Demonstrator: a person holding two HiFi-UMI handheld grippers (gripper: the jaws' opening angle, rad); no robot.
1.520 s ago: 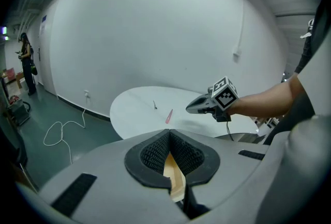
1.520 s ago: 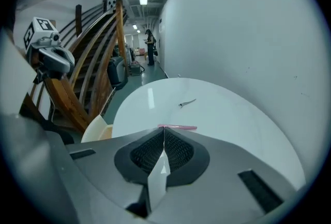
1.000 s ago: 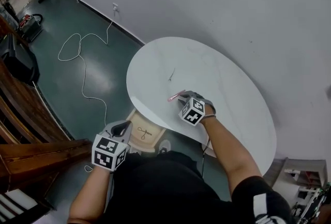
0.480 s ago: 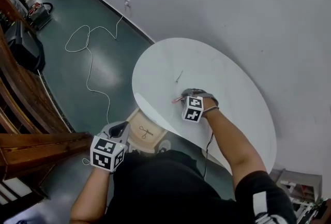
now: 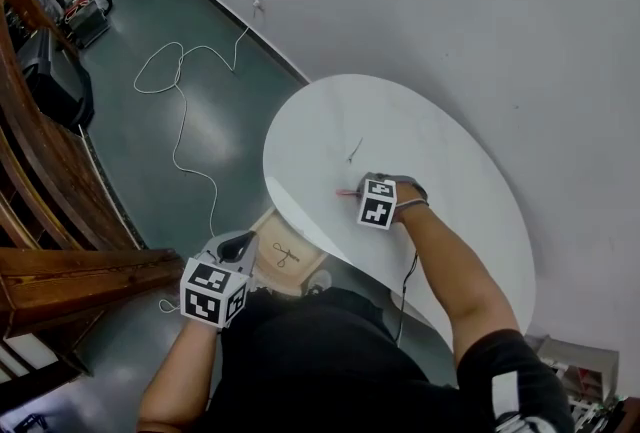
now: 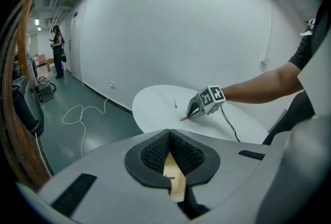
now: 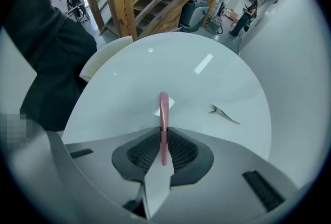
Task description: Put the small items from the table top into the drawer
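The right gripper (image 7: pixel 163 132) pinches a slim pink stick-like item (image 7: pixel 164 106) between closed jaws, its tip low over the round white table (image 5: pixel 440 181), close to the near edge. A thin silver hair clip (image 7: pixel 223 113) lies apart from it on open tabletop. The left gripper (image 6: pixel 169 134), jaws pressed together on nothing, hangs beside the open pale wooden drawer (image 5: pixel 283 256), which juts out below the table's rim.

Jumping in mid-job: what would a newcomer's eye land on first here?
First, the right tongs, shut on a thin pink item over the white oval table. Next, the metal clip lying alone on the tabletop, and the open wooden drawer under the table's near edge, with the left tongs shut and empty beside it.
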